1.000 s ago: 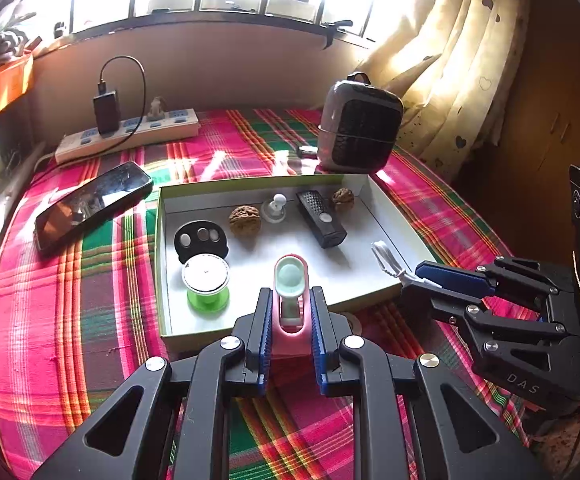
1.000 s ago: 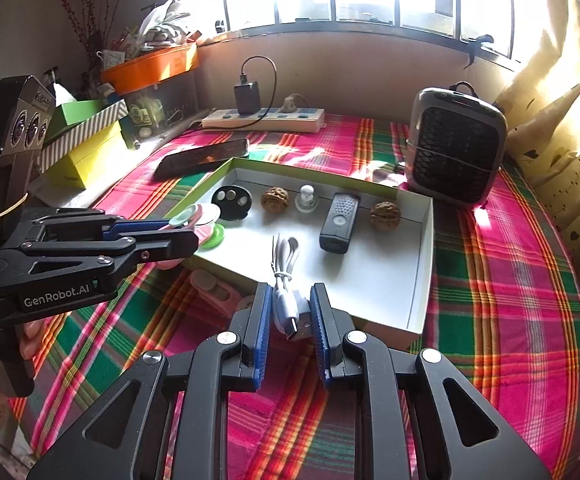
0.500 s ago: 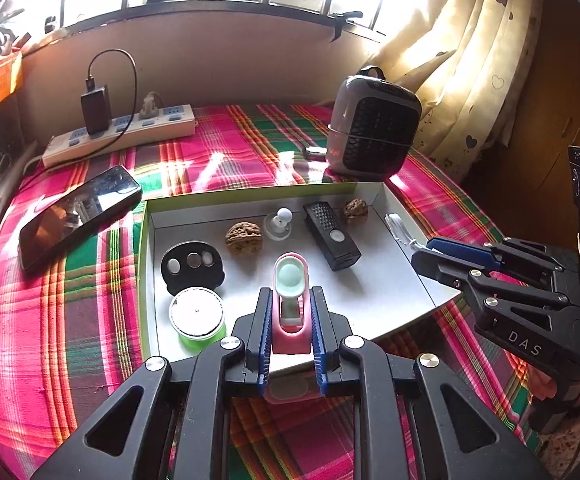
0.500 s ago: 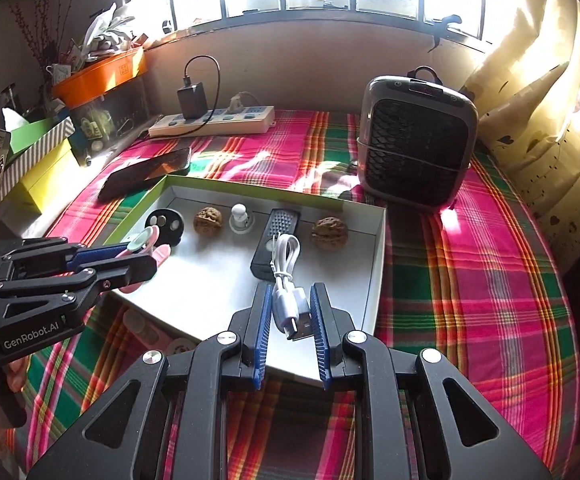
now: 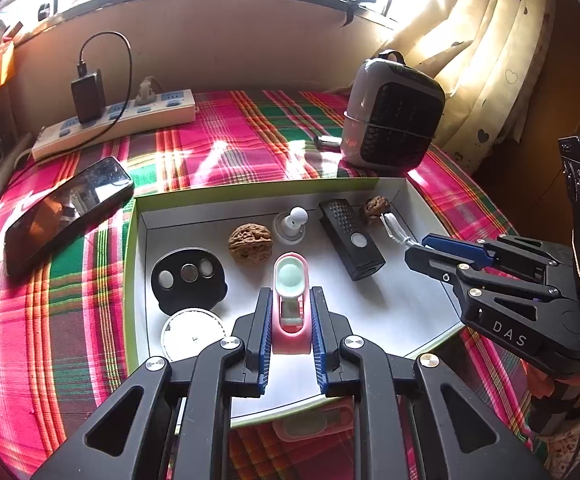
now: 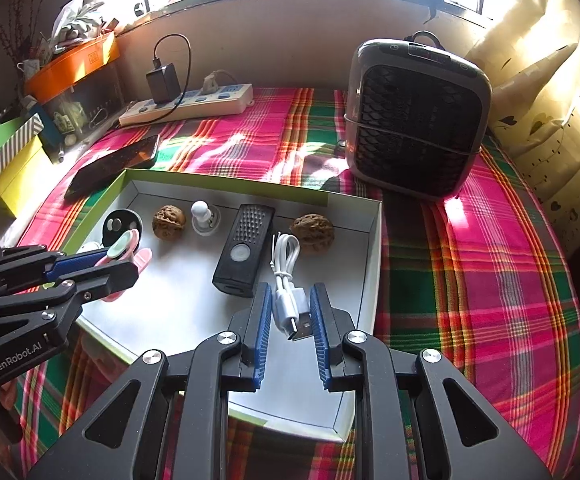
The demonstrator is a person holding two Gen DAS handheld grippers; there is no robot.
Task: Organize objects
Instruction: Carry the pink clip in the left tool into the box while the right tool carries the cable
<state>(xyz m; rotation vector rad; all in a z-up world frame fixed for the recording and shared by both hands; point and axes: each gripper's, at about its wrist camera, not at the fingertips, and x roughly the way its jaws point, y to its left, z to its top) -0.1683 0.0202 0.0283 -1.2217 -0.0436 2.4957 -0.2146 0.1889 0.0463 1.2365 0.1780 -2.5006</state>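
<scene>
My left tongs grip the pink plastic clip with mint pad; my right tongs grip the coiled white USB cable. Both objects hang above the shallow white cardboard tray.

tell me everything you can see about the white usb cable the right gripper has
The white usb cable is a short, glossy plastic lead coiled into a tight bundle, with a metal plug poking toward the camera. It sits pinched between the right gripper's blue pads, over the white tray, its looped end pointing toward a walnut.
</scene>
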